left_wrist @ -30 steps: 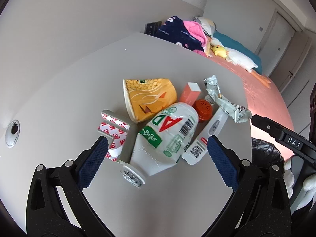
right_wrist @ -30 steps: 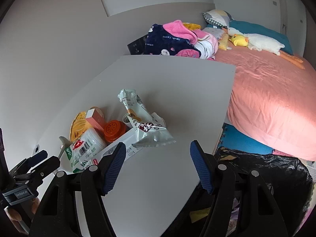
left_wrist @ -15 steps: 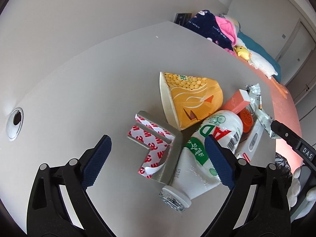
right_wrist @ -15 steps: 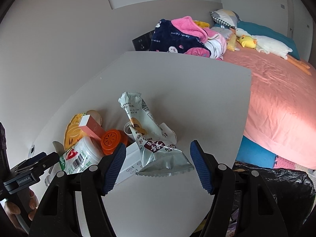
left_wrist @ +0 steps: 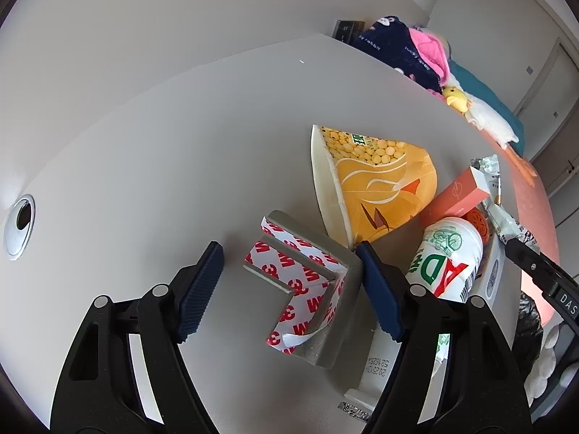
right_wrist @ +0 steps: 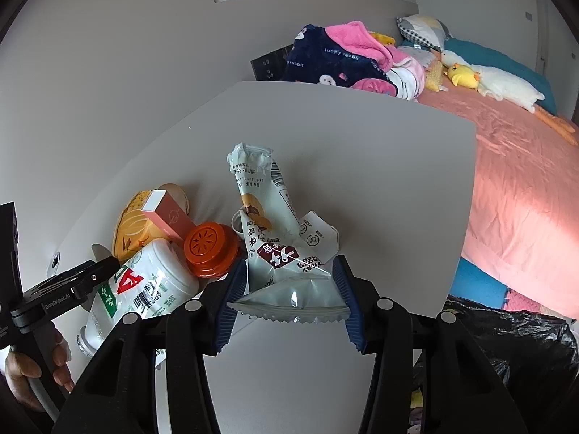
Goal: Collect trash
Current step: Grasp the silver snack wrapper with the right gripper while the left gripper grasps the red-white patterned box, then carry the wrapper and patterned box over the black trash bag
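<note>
Tongs straddle separate pieces of litter heaped near the counter's (right_wrist: pixel 362 152) right edge, beside the black rubbish bag (right_wrist: pixel 506 343) waiting below: the right tongs (right_wrist: pixel 286 298), parted, bracket a silvery snack wrapper (right_wrist: pixel 286 282), while the left tongs (left_wrist: pixel 289 289), also parted, flank a red-and-white tape-backed bracket (left_wrist: pixel 307 282), neither yet gripped.

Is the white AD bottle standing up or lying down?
Lying down. The white AD bottle rests on its side on the table, label facing up, beside the orange cap.
</note>
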`<state>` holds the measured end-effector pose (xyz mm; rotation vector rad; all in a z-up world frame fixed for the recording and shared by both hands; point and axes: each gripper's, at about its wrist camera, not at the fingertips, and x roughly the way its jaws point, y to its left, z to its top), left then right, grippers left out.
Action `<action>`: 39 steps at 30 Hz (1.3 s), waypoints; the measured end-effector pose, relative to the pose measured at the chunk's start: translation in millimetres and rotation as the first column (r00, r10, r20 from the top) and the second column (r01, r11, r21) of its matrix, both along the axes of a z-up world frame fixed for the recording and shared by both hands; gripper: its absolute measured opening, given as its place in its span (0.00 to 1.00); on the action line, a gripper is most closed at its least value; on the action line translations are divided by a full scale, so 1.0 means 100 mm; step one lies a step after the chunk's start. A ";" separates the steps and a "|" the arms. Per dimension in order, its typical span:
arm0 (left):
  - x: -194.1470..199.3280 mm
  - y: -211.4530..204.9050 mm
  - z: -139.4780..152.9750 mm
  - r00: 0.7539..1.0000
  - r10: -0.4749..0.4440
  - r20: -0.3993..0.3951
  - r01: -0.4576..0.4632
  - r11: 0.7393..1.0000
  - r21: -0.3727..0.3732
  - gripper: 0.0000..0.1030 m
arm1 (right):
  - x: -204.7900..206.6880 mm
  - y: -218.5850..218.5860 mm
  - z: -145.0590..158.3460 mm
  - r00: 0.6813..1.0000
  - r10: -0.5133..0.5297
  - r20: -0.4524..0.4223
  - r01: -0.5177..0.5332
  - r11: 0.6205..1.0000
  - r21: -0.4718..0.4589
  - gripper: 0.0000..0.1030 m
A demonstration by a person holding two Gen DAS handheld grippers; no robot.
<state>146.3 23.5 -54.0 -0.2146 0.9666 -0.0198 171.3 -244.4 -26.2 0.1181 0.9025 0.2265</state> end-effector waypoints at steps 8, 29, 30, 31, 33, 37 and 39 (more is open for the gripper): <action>-0.09 0.00 0.05 0.999 -0.021 0.046 0.022 0.999 -0.025 0.56 | -0.10 -0.05 0.12 0.999 -0.009 0.035 0.008 1.000 0.018 0.49; -0.53 -0.31 0.72 0.978 -0.089 0.190 0.094 0.995 -0.017 0.56 | -0.60 -0.31 0.60 0.990 -0.043 0.137 0.038 0.999 0.036 0.49; -0.55 -0.35 0.74 0.976 -0.098 0.196 0.103 0.995 -0.015 0.56 | -0.64 -0.34 0.61 0.989 -0.046 0.141 0.041 0.998 0.037 0.49; -0.57 -0.40 0.76 0.974 -0.107 0.202 0.113 0.994 -0.015 0.56 | -0.68 -0.38 0.63 0.988 -0.051 0.146 0.046 0.998 0.037 0.49; -0.60 -0.49 0.78 0.971 -0.122 0.207 0.127 0.992 -0.015 0.56 | -0.76 -0.44 0.67 0.986 -0.060 0.156 0.055 0.998 0.039 0.49; -0.67 -0.68 0.80 0.965 -0.152 0.213 0.160 0.987 -0.021 0.56 | -0.91 -0.56 0.73 0.982 -0.080 0.173 0.074 0.997 0.037 0.49; -0.71 -0.77 0.80 0.961 -0.169 0.216 0.179 0.984 -0.023 0.56 | -0.98 -0.64 0.75 0.980 -0.092 0.179 0.087 0.996 0.036 0.49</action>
